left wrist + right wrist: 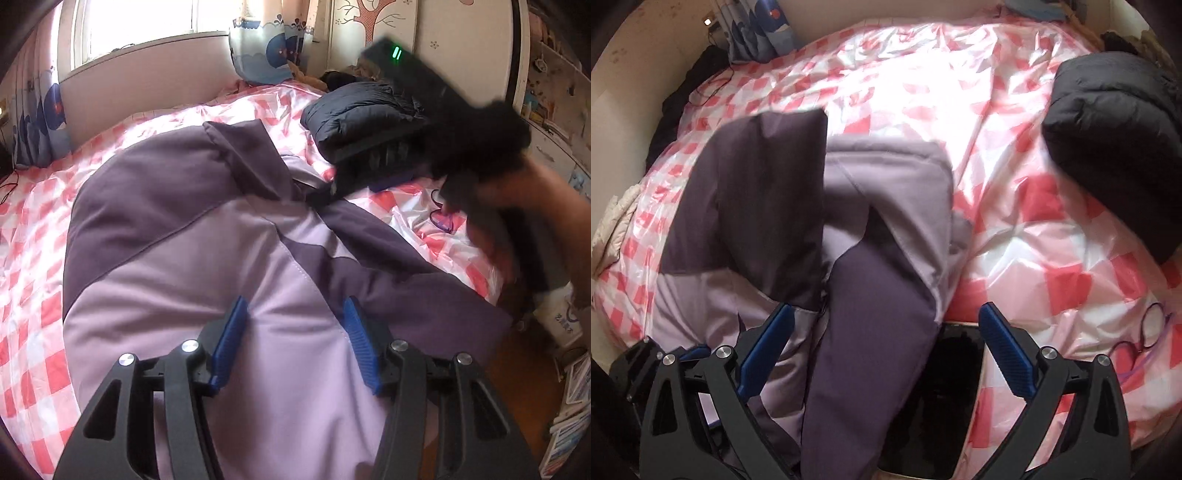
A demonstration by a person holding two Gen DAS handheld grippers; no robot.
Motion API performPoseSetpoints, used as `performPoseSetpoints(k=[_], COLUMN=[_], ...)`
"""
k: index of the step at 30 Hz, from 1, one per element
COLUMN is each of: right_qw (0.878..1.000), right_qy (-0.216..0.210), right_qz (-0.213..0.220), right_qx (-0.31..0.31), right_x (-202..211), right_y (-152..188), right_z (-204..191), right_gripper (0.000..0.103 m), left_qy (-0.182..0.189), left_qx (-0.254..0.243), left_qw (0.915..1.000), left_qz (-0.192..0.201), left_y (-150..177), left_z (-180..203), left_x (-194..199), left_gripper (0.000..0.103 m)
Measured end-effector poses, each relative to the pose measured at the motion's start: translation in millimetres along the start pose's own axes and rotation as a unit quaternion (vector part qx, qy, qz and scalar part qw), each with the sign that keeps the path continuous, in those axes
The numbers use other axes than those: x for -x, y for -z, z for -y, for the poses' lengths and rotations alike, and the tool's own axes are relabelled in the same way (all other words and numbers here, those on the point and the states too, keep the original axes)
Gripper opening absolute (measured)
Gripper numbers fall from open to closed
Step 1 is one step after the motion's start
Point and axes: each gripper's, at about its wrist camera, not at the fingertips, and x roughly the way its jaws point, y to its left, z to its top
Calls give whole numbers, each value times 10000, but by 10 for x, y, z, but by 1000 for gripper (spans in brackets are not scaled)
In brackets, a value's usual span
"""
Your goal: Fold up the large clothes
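Jacket (207, 236) spread on bed (33, 280), left tongs (295, 314) parted, right tongs (886, 317) wide, both empty

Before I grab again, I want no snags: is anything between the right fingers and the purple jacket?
Nothing visible blocks it: the purple jacket lies between the right gripper's open fingers. A dark tablet lies beside it.

Glasses (1141, 339) lie on the checked bedcover (1015, 147) (shiny plastic), phone (945, 398) nearby.

Two-tone purple jacket (229, 266), pink-checked bedspread (33, 295)
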Motion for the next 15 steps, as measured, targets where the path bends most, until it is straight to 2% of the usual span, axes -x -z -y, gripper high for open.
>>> performPoseSetpoints(k=[3, 5, 9, 11, 15], right_qw=[9926, 9863, 9795, 9718, 9772], right_qy=[-919, -1209, -1106, -1363, -934], right_qz=[679, 801, 745, 877, 1335], right_qx=[-400, -790, -1511, -1713, -1360], right_x=[285, 207, -470, -730, -803], right_y=[-123, -200, -106, 51, 223], right_z=[-33, -55, 82, 204, 196], right_gripper=[96, 96, 96, 96, 96], left_qy=[-11, -123, -182, -129, -16], left_qx=[-56, -150, -217, -246, -350], left_qw=[10000, 9998, 9996, 9996, 9994], left_qz=[-11, -3, 10, 11, 43], left_y=[68, 79, -75, -55, -3], left_z=[63, 151, 316, 330, 390], left_x=[-42, -84, -306, -356, -414], left_gripper=[53, 53, 53, 53, 53])
